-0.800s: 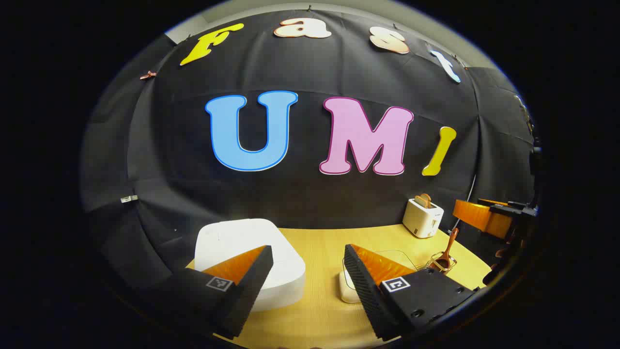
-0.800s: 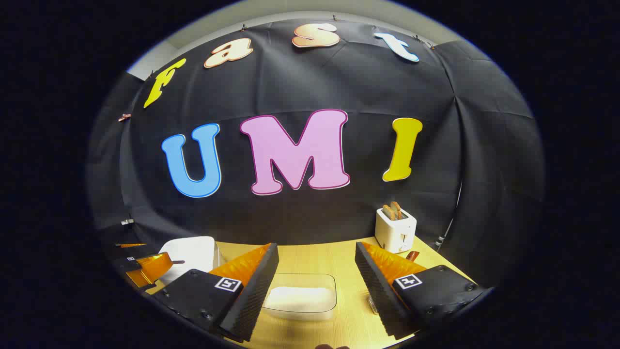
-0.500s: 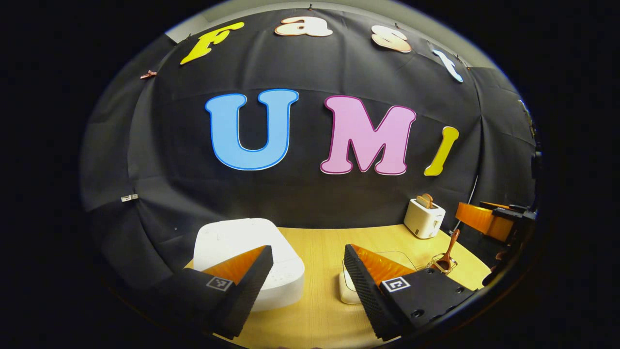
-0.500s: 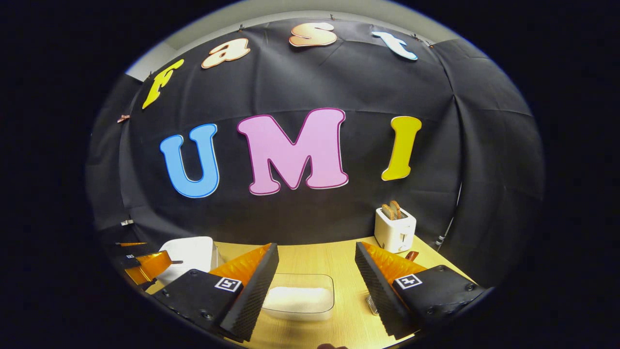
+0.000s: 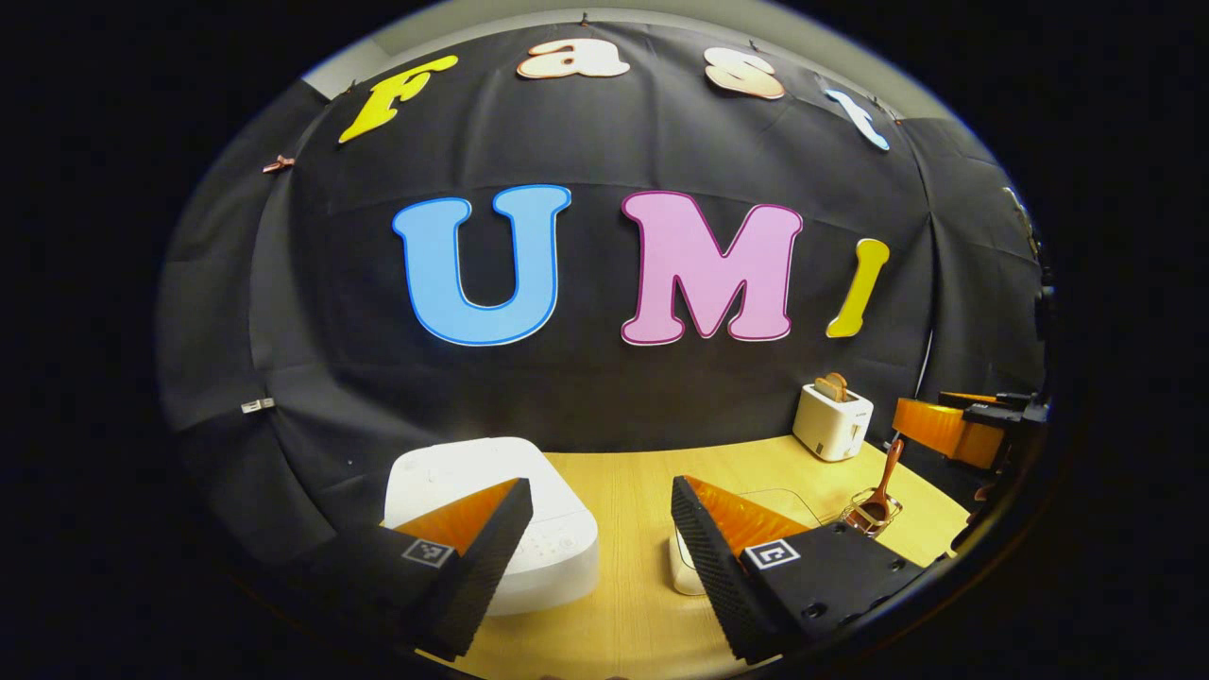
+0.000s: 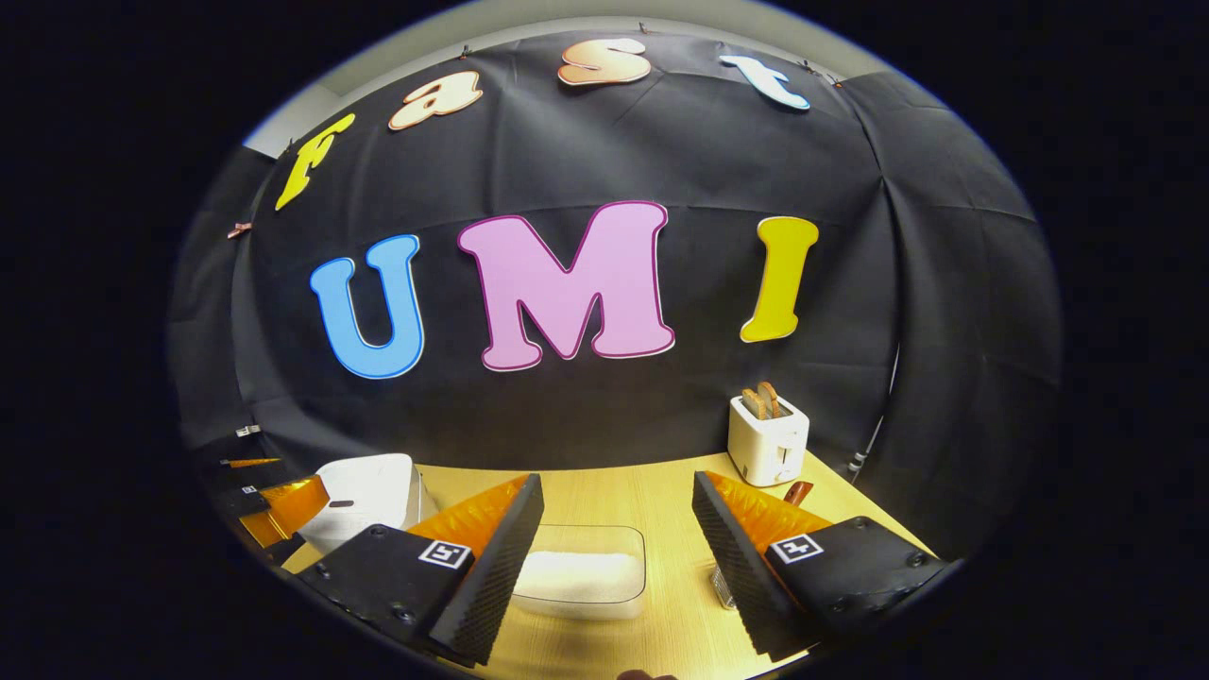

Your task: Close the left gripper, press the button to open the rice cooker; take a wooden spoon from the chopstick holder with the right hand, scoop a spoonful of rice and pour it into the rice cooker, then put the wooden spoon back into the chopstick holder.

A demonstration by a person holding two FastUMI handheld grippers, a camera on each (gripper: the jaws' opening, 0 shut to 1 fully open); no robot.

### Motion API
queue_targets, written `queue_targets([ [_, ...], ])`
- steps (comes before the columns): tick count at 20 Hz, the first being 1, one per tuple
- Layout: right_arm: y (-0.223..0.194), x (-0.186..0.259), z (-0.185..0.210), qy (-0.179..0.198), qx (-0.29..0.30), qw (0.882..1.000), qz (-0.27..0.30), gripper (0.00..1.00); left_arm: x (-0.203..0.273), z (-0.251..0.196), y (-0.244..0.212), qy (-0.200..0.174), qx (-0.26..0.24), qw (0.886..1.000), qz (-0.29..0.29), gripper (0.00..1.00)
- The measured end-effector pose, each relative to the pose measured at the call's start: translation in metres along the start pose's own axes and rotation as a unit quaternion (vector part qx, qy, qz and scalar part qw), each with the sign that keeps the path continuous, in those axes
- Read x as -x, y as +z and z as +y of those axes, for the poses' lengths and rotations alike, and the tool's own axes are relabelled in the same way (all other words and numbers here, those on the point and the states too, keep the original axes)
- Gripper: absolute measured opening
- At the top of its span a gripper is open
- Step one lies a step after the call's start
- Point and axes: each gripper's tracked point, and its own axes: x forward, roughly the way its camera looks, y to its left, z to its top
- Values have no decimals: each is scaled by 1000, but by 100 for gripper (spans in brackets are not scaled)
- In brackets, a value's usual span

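Left gripper (image 5: 602,529) hangs wide open and empty, with the white rounded-square rice cooker (image 5: 491,515) just ahead, low and left of its axis under the left finger, lid down, so it's the nearer tool for the button press.

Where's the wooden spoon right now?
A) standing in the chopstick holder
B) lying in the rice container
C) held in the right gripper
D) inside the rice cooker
A: in the left gripper view the wooden spoon stands upright in the chopstick holder on the table, near the toaster, while the right gripper is open and holds nothing.
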Motion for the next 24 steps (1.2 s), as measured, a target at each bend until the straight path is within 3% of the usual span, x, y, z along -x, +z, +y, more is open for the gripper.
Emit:
queue_targets([
  [10, -7, 2, -23, -30, -8, 999, 12, 99, -25, 34, 10, 15, 8, 1000, 4, 95],
  [14, -8, 4, -33, -43, -4, 999, 13, 98, -36, 54, 19, 24, 9, 1000, -4, 88],
  [19, -9, 7, -44, -62, -4, 998, 17, 99, -53, 69, 22, 8, 25, 1000, 5, 50],
  [20, -9, 8, -45, -66, -3, 998, 17, 99, -55, 76, 22, 12, 30, 999, 6, 47],
  [23, -11, 11, -50, -75, 0, 997, 19, 99, -65, 100, 17, 38, 39, 998, 14, 11],
  [24, -12, 12, -51, -79, 0, 997, 20, 99, -69, 103, 12, 37, 44, 998, 21, 10],
])
